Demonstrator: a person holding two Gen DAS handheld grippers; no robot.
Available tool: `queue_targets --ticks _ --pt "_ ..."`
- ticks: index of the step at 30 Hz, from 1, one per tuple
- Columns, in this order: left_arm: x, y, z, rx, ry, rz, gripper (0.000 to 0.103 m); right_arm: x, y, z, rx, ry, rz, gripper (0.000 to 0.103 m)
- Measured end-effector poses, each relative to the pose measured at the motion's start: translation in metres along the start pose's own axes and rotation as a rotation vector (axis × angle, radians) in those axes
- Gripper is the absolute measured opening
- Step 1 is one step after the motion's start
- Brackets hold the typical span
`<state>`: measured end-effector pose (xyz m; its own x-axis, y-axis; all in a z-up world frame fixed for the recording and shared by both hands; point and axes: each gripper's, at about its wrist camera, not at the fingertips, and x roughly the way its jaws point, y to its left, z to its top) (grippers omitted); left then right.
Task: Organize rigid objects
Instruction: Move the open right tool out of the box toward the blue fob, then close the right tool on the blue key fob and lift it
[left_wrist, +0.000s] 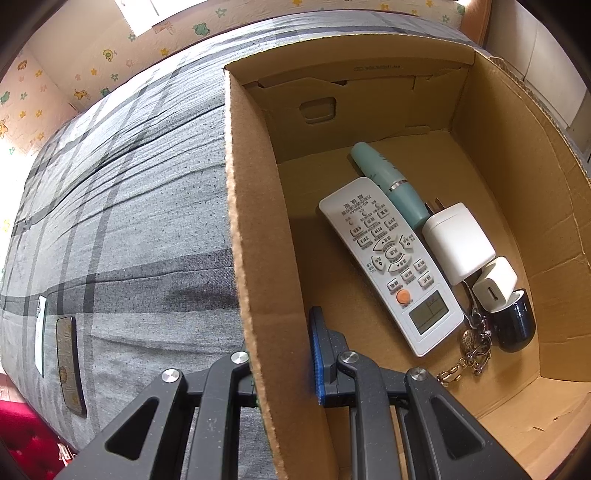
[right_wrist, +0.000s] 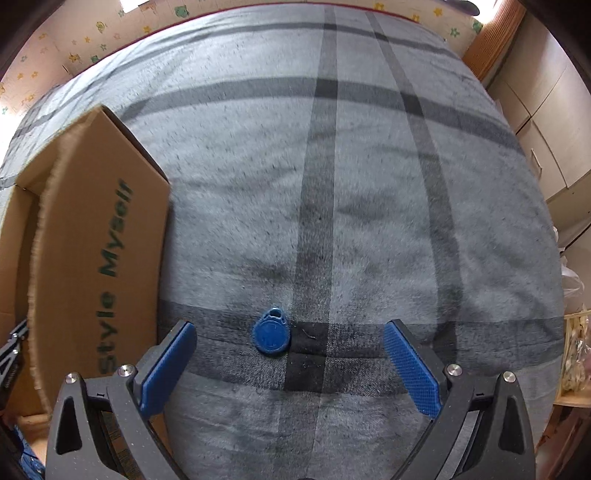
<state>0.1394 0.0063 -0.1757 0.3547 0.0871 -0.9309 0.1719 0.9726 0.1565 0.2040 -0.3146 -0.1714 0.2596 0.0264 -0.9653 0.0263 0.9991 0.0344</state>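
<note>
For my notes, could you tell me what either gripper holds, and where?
The left gripper clamps the cardboard box by its side wall; the right gripper is open, holding nothing.

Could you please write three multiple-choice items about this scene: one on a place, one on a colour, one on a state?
1. Where does the white remote lie?
A. inside the cardboard box
B. on the bedcover
C. on the floor

2. What colour is the key fob?
A. red
B. blue
C. white

3. How is the right gripper?
A. shut on the fob
B. open, fob between its fingers
C. shut on the box wall

Answers: 1 A, it rests on the box floor; 2 B, plainly blue; 3 B, its fingers stand wide apart.
</note>
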Motion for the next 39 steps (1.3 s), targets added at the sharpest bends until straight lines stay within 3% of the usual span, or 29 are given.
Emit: queue_targets --ticks 11,19,21,22,23,25,39 --pt "-0.002 0.003 -0.001 -0.003 -0.005 0.0 0.017 0.026 0.006 0.002 0.003 0.027 0.005 0.097" --pt "-0.001 0.004 -0.001 -0.006 -0.003 -0.003 0.017 0.046 0.016 0.002 -0.002 0.077 0.009 0.075" --pt "-0.001 0.004 -0.001 -0.006 -0.003 -0.003 0.017 0.049 0.016 0.0 0.004 0.076 -0.008 0.064" --pt "-0.001 0.004 -0.001 -0.006 -0.003 -0.003 0.017 0.049 0.015 -0.001 0.01 0.075 -0.004 0.056" --pt "-0.001 0.004 -0.001 -0.006 -0.002 -0.002 0.017 0.048 0.014 -0.001 0.014 0.071 0.0 0.041" --pt "-0.002 0.004 0.0 -0.007 -0.001 -0.003 0.017 0.043 0.009 0.0 0.019 0.063 -0.003 0.027" --pt "-0.001 0.003 0.0 -0.009 -0.001 -0.001 0.017 0.031 0.005 -0.004 0.002 0.046 0.002 0.027"
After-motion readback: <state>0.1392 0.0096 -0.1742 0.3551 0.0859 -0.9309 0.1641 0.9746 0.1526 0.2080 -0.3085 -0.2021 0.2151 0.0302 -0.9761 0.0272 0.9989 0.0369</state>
